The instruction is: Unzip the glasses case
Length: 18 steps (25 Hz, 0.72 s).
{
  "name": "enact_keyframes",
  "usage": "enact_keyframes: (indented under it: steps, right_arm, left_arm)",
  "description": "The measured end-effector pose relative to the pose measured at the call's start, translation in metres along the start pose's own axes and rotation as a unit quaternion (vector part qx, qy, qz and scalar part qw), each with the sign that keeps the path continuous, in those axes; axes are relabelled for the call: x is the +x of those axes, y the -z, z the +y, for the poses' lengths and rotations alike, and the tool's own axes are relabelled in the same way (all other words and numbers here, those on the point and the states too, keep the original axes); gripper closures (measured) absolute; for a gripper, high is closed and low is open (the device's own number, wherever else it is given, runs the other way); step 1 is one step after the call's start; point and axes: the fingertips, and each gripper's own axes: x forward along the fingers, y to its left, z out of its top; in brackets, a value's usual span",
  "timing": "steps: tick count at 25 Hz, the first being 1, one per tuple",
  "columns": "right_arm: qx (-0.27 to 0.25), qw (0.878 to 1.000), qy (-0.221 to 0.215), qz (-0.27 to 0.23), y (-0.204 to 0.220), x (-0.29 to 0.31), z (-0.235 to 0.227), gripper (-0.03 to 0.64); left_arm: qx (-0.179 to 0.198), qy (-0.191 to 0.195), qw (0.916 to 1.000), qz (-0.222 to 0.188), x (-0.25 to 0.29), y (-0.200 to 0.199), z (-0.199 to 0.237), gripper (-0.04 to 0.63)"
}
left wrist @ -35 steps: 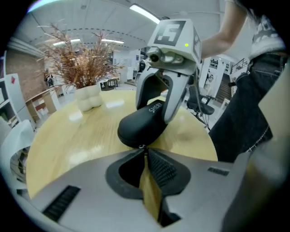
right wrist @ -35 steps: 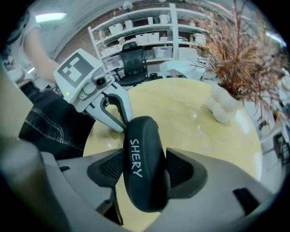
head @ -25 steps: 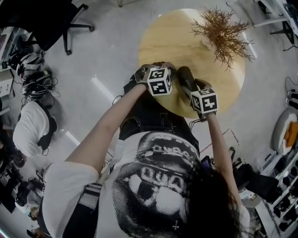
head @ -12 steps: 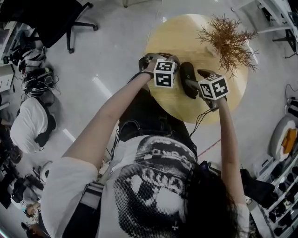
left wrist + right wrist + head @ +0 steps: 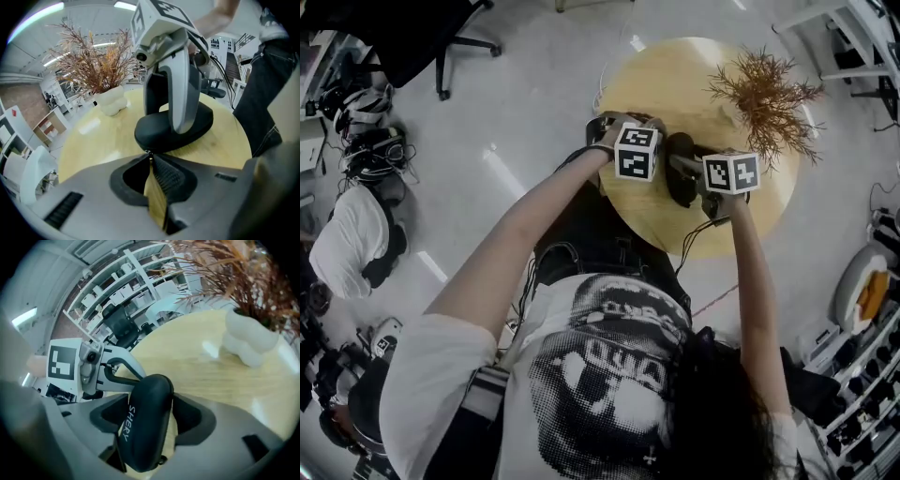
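Note:
A black glasses case [image 5: 681, 171] lies on the round wooden table [image 5: 675, 75]. My right gripper [image 5: 698, 174] straddles the case. In the right gripper view the case [image 5: 145, 423], lettered in white, fills the gap between the pads, which press its sides while the jaws are closing. My left gripper [image 5: 664, 161] sits at the case's near end. In the left gripper view its jaws [image 5: 150, 157] stand almost together, pinching a small metal zipper pull [image 5: 149, 153] at the edge of the case [image 5: 164, 136]. The right gripper's grey finger [image 5: 180, 93] stands over the case.
A dried plant [image 5: 764, 89] in a white vase [image 5: 110, 101] stands on the far side of the table. A black office chair [image 5: 422, 37] and a person in white [image 5: 356, 244] are on the floor to the left. Shelves [image 5: 122, 282] line the room's wall.
Both grippers and the case between them have slid farther onto the table, toward the plant. The right gripper's cube has swung round closer to the left one.

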Motion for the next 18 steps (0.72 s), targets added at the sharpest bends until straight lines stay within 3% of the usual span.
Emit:
enact_keyframes:
  steps: [5,15,18]
  right_arm:
    - [0.08,0.995,-0.017,-0.051,0.003,-0.001,0.0,0.328]
    - [0.087,0.994,-0.004,-0.066,0.003,0.0,0.001,0.33]
    - [0.083,0.994,-0.002,-0.067,0.003,0.0,0.002,0.33]
  left_arm:
    - [-0.042,0.015,0.9989,-0.014,-0.005,0.004,-0.007,0.568]
    - [-0.12,0.056,0.99,-0.047,-0.016,0.005,-0.011,0.568]
    - [-0.118,0.045,0.9909,-0.048,-0.015,0.006,-0.01,0.568]
